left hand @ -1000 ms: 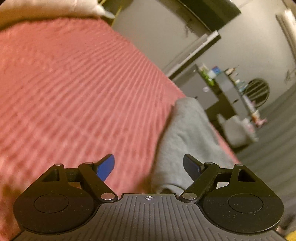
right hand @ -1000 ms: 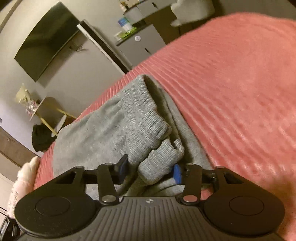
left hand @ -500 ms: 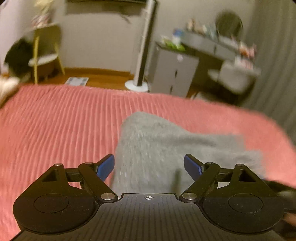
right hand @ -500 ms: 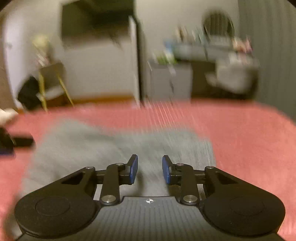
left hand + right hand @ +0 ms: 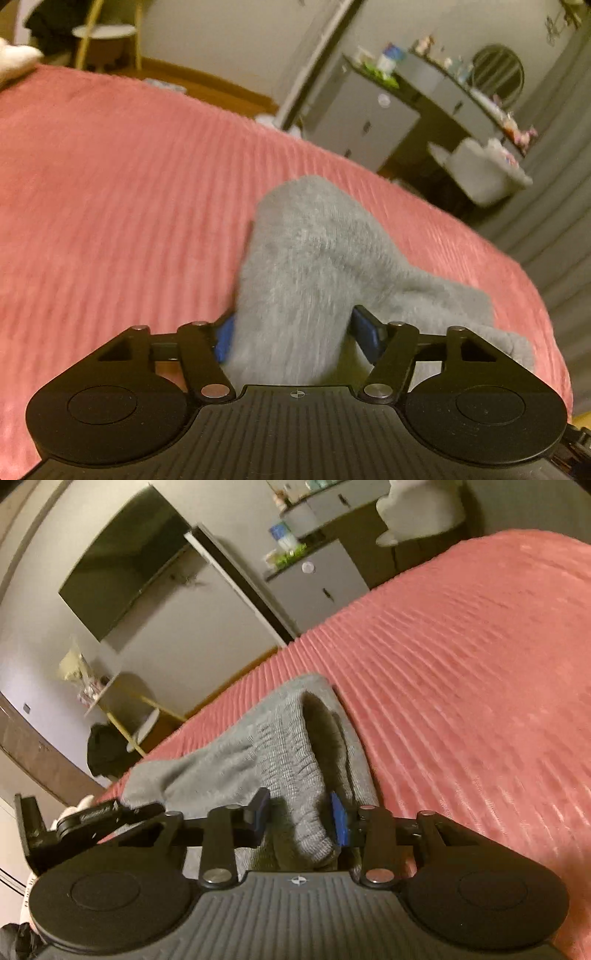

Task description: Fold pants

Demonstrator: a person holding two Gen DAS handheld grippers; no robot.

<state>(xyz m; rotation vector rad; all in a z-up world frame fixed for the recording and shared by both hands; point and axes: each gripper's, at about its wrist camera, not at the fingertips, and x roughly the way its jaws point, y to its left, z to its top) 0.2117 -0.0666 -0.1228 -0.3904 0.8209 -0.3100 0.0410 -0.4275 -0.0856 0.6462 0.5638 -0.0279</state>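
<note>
From the left wrist view, the left gripper [image 5: 295, 338] had its blue-padded fingers [image 5: 369, 338] set fairly wide, with a thick bunch of the grey fleece pants [image 5: 314, 266] filling the gap between them. The cloth touched the left pad and hid most of it; whether the right pad pressed the fabric could not be told. From the fingers the pants rose in a blurred hump and then trailed off to the right, lying on the pink ribbed bedspread [image 5: 122, 184]. Beyond the bed stood a grey cabinet [image 5: 354, 122] against the wall.

From the right wrist view, the right gripper [image 5: 299, 814] had its blue-padded fingers [image 5: 338, 819] at a moderate gap, with the ribbed, gathered band of the grey pants [image 5: 288, 746] between them, the fabric lying against the right pad. The garment stretched away from the fingers up and to the left across the pink bedspread [image 5: 461, 664]. The other gripper's black body [image 5: 92, 816] showed at the left edge, beside the cloth. A dark flat screen [image 5: 125, 557] hung on the wall.
</note>
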